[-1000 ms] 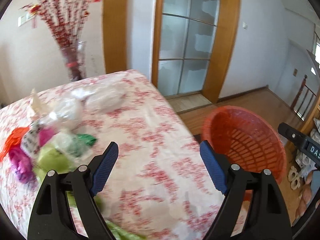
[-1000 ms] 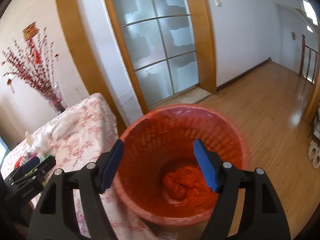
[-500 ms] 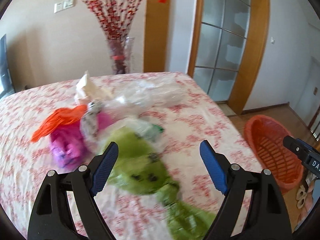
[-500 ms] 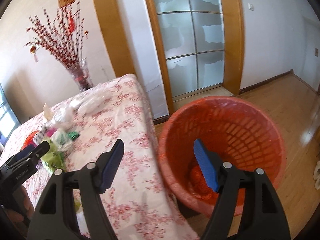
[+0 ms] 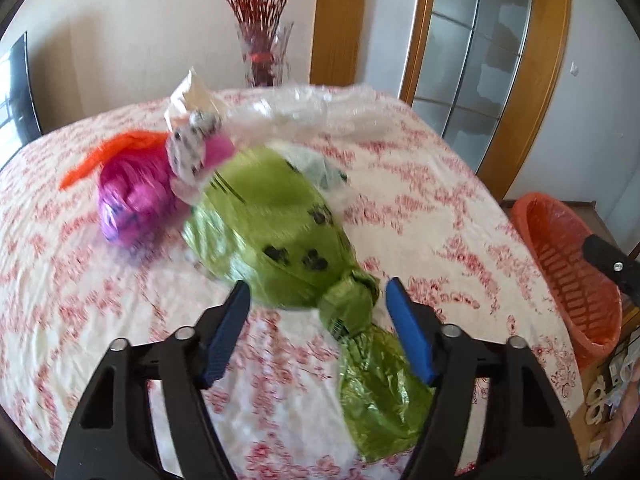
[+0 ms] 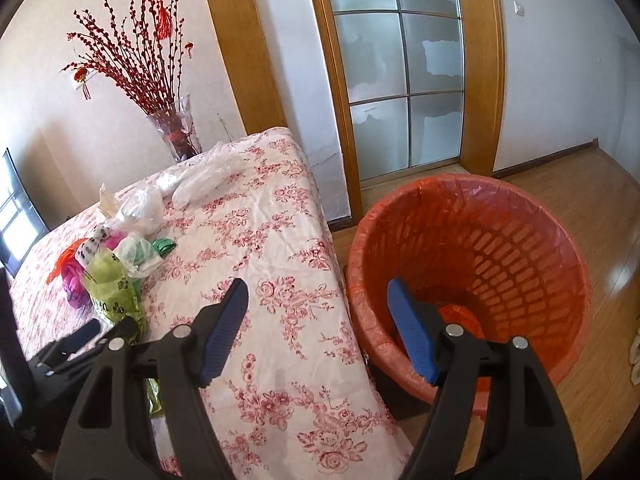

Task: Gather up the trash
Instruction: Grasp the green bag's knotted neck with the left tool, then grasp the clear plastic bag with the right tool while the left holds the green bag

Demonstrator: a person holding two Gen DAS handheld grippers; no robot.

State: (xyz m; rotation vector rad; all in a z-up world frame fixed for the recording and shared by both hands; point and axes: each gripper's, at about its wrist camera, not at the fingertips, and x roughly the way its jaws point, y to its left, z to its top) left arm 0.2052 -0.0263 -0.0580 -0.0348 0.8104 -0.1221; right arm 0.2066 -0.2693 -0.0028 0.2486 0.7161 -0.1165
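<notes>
A pile of bags lies on the floral tablecloth [image 5: 420, 208]: a knotted green bag [image 5: 276, 236], a magenta bag [image 5: 132, 188], an orange scrap [image 5: 108, 152] and clear plastic [image 5: 304, 108]. My left gripper [image 5: 318, 292] hovers over the green bag's knot [image 5: 348, 300]; its jaws are closing with the knot between them, pads still apart from it. My right gripper [image 6: 316, 292] stands open and empty above the table corner, beside the orange bin [image 6: 472, 272]. In the right wrist view the green bag [image 6: 112, 288] lies at the left, with the left gripper's black frame [image 6: 72, 344] just below it.
A glass vase [image 6: 176, 136] of red branches stands at the table's far edge by the wall. The orange bin [image 5: 568, 268] sits on the wooden floor [image 6: 592, 216] past the table's right edge, lined with orange plastic and holding crumpled orange trash [image 6: 460, 316]. A glass door [image 6: 400, 80] is behind.
My left gripper swung left from the bin side to the bag pile, came down over the green bag, and its jaws narrowed. My right gripper shifted from above the bin toward the table corner.
</notes>
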